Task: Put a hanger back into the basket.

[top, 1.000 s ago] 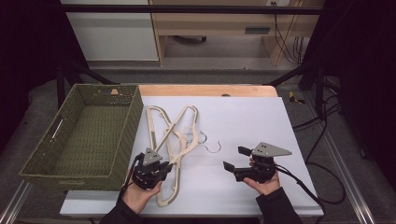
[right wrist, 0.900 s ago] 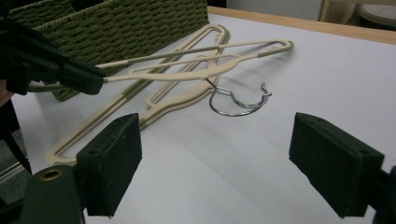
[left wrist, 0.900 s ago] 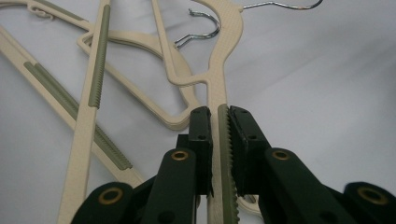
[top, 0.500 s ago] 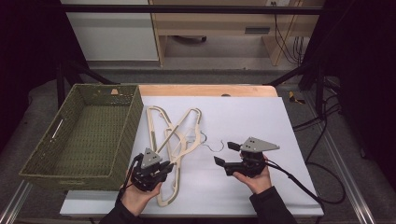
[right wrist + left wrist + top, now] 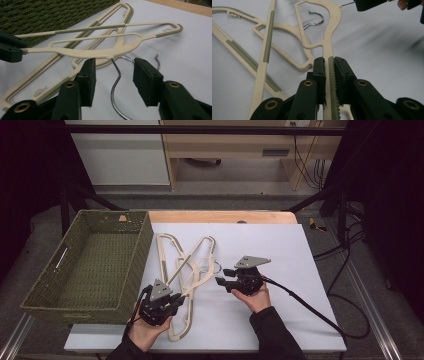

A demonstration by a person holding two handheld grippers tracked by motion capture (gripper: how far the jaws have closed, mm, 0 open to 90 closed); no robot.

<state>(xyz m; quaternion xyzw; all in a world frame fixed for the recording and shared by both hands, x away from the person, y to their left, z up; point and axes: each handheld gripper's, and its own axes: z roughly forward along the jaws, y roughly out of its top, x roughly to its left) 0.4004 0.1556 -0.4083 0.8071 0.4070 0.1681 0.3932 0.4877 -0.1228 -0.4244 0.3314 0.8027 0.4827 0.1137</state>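
Note:
Beige plastic hangers [image 5: 167, 255] with metal hooks lie overlapping on the white table [image 5: 280, 250]. My left gripper [image 5: 180, 299] [image 5: 329, 60] is shut on one arm of the top hanger [image 5: 197, 281] [image 5: 332, 30], clamping its green ribbed strip. That hanger's metal hook [image 5: 116, 80] lies between the jaws of my right gripper [image 5: 221, 280] [image 5: 115, 70], which stands open around it without touching. In the right gripper view, the left gripper [image 5: 10, 50] shows at the left, on the end of the hanger's arm [image 5: 82, 52].
A green woven basket [image 5: 145, 237] [image 5: 50, 12] stands empty at the left, against the table's edge and close to the hangers. A second hook [image 5: 315, 18] lies beneath the top hanger. Each gripper trails a black cable [image 5: 310, 307]. Bare white table lies to the right.
My right gripper has moved left across the table to the top hanger's hook, with its jaws still open. The left gripper has kept its hold in place.

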